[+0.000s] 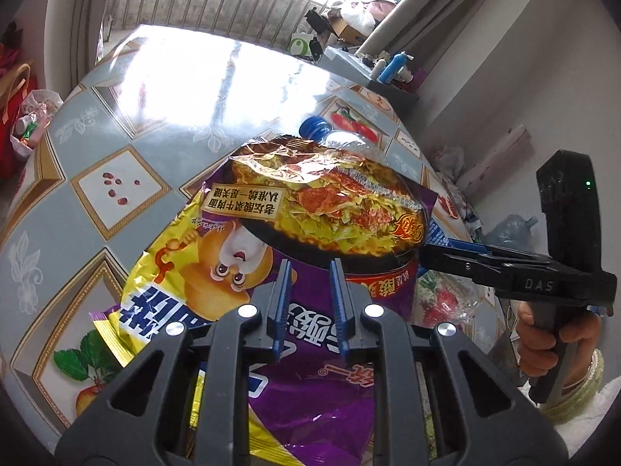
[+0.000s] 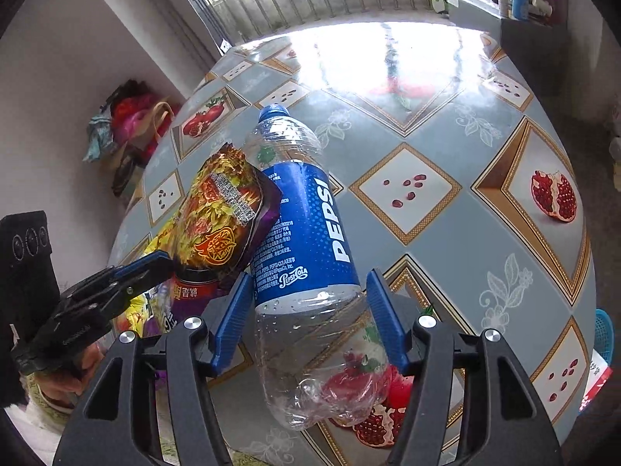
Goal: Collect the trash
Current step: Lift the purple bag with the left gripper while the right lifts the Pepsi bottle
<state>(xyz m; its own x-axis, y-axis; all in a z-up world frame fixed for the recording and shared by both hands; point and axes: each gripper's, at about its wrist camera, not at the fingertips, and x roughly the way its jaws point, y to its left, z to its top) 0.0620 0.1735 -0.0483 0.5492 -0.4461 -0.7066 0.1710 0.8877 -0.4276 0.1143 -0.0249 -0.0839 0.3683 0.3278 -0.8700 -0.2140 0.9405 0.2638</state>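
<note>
I have a gripper in each hand over the table point(image 2: 446, 124), which has a glossy blue-grey cloth printed with pomegranates. My right gripper point(image 2: 308, 310) points steeply down with its blue jaws spread. The empty Pepsi bottle point(image 2: 310, 225) lies on the cloth between them, its clear base towards me and its blue cap point(image 2: 273, 110) pointing away. Neither pad seems to press on the plastic; a sliver of gap shows on each side. My left gripper point(image 1: 310, 299) has its jaws drawn close, with only a narrow slot left, and the purple and yellow noodle wrapper point(image 1: 310, 202) fills the view behind that slot. I cannot tell whether the pads actually bite it or just sit over its face. The wrapper's far end, with the picture of the noodle bowl, is raised and rests against the left side of the bottle, so the two pieces of trash touch. From the left camera only the bottle's cap and shoulder peek past the wrapper's far edge. My right hand point(image 1: 559, 334) wraps the grey handle at that view's edge.
</note>
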